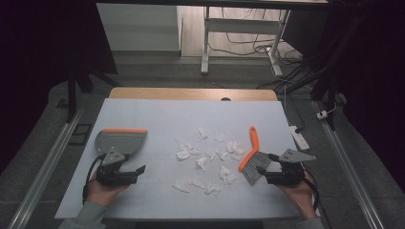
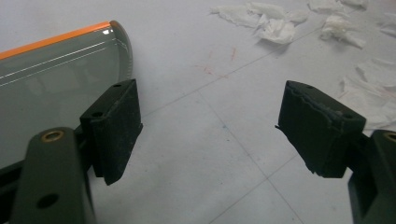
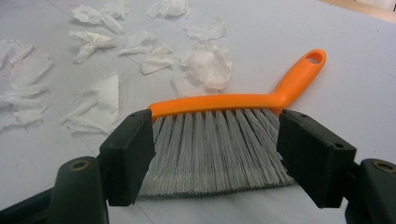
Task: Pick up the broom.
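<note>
We are reading this as a sweep-up job that is barely starting: the torn paper scraps (image 1: 205,157) are all lying loose across the middle of the table (image 1: 157,114), none gathered, none in the pan. The dustpan (image 1: 120,140) is sitting flat at the left of the table, grey with an orange front edge, and we are seeing nothing inside it; the left gripper view is showing its tray (image 2: 51,84) bare. The left claw (image 1: 138,170) is hanging just near of the dustpan with its jaws standing wide, nothing between them, one jaw close beside the pan's edge but we cannot tell whether it is touching. The brush (image 1: 252,157) is lying on the table at the right, orange handle pointing far, grey bristles (image 3: 215,144) pointing near. The right claw (image 1: 265,172) is sitting wide around the bristle end, jaws flanking the bristles on both sides, not pressing as far as we are seeing. So we are judging: grasping both tools, sweeping the scraps leftward and loading the pan are all left to do.
</note>
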A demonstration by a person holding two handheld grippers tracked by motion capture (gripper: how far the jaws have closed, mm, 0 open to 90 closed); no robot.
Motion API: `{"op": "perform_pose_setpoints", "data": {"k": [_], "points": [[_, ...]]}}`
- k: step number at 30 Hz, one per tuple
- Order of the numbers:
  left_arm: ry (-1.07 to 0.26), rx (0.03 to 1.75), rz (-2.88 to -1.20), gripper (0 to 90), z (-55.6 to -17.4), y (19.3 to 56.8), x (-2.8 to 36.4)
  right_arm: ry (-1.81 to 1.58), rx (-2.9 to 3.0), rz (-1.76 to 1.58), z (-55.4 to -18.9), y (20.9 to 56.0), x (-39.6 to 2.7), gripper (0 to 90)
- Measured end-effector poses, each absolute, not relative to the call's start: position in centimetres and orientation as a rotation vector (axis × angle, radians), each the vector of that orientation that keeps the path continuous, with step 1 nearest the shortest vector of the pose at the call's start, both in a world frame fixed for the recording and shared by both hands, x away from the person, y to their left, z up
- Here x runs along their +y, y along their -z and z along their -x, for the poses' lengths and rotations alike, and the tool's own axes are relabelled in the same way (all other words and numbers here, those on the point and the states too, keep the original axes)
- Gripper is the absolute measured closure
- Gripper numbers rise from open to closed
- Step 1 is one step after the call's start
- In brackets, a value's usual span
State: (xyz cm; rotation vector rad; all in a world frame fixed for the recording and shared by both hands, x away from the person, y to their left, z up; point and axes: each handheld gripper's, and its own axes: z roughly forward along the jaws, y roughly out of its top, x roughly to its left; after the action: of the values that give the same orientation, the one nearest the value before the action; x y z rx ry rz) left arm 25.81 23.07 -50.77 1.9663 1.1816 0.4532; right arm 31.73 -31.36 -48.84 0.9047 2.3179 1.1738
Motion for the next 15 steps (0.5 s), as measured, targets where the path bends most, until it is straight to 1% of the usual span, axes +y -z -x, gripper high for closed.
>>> {"op": "perform_pose_setpoints", "data": {"k": [13,15], "points": [[-0.457,1.153,-1.970,22.0,-26.1,50.5,23.0,-1.142,2.333,-0.918,-31.6,48.7,-30.4,28.5],[-0.457,1.147,-1.976,22.0,-26.3,50.5,23.0,-1.145,2.322,-0.937,-31.7,48.4,-30.0,30.0]]}}
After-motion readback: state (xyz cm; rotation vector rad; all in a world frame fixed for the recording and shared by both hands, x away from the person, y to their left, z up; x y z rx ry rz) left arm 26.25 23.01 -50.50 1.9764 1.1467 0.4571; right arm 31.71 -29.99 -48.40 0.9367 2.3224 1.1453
